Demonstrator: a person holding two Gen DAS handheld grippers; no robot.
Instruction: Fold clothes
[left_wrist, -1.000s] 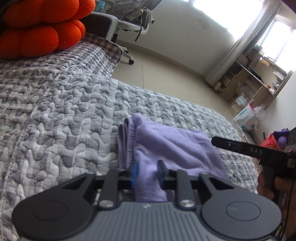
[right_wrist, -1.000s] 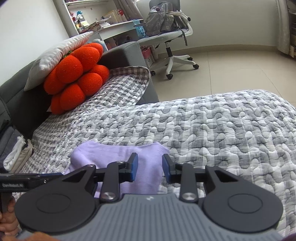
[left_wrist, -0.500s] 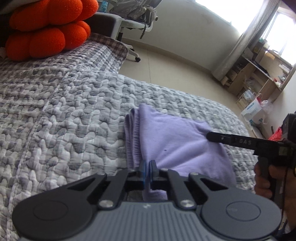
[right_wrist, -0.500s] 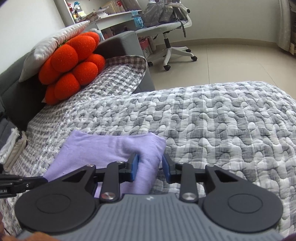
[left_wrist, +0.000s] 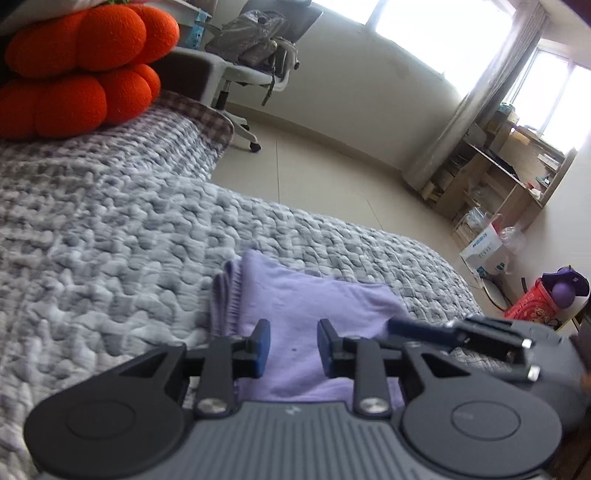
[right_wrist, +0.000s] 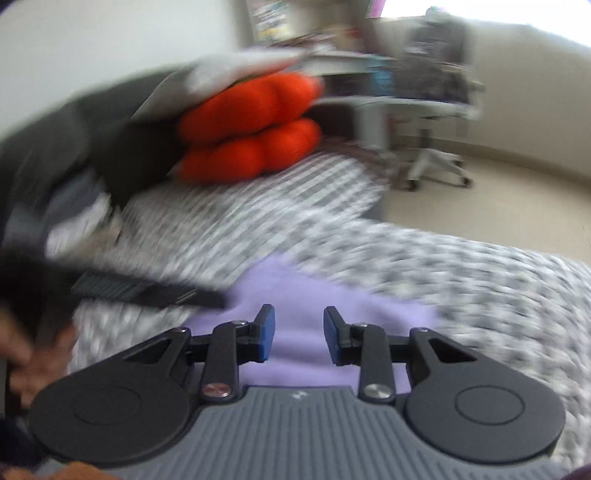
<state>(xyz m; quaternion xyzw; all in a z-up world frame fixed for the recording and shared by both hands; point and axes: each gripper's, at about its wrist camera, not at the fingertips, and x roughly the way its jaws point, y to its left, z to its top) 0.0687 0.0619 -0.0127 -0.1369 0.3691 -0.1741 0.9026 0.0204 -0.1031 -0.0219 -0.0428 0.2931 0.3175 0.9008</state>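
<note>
Garment (left_wrist: 317, 310), lilac, folded, flat on quilt (left_wrist: 110, 236). Left gripper (left_wrist: 293, 347) above near edge, jaws opening, cloth behind the gap, unpinched. Right gripper (right_wrist: 298, 339) parted, nothing clasped. Left view only: stacked fold edges at 9 o'clock. Right view only, blurred: hand (right_wrist: 33, 354) at 8 o'clock.

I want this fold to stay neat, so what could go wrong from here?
The left gripper is opening its jaws over the folded purple garment, with cloth between them; a pad could drag it and loosen the stacked edges. The right gripper, open just above it, could also snag it in passing.
</note>
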